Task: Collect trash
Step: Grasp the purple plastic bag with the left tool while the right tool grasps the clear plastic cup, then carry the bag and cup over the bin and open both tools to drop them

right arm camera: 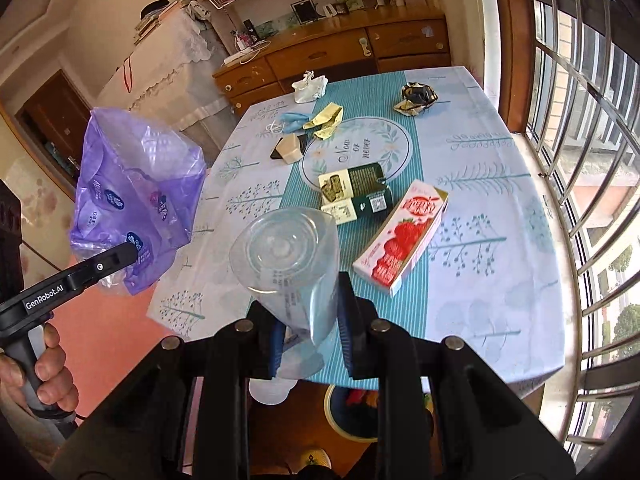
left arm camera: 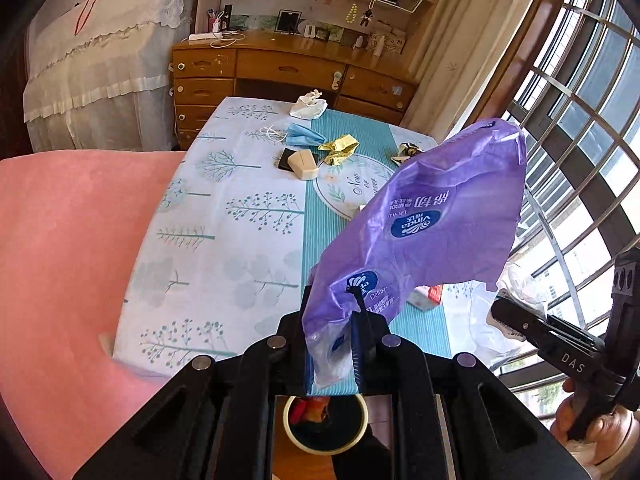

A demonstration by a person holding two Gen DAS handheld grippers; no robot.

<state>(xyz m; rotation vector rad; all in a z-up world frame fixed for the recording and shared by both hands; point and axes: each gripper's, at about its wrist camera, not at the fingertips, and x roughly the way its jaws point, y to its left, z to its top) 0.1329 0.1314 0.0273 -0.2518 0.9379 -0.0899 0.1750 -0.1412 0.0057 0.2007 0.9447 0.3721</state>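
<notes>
My left gripper (left arm camera: pixel 358 308) is shut on a purple plastic bag (left arm camera: pixel 432 216), held up over the near edge of the table; the bag also shows at the left of the right wrist view (right arm camera: pixel 136 192). My right gripper (right arm camera: pixel 308 320) is shut on a clear plastic bottle (right arm camera: pixel 288 256), bottom end forward, above the table's near edge. On the table lie a strawberry carton (right arm camera: pixel 400 236), green boxes (right arm camera: pixel 356 196), a beige box (right arm camera: pixel 290 148), yellow wrappers (right arm camera: pixel 324 120), a blue mask (right arm camera: pixel 294 117), a white crumpled bag (right arm camera: pixel 310 86) and a dark crumpled wrapper (right arm camera: pixel 416 98).
The table (right arm camera: pixel 480 184) has a tree-print cloth with a teal runner. A pink surface (left arm camera: pixel 68 260) lies left of it. A wooden desk (left arm camera: pixel 288 68) stands behind, barred windows (right arm camera: pixel 580 120) to the right. A bin with a yellow rim (left arm camera: pixel 326 420) sits under the near edge.
</notes>
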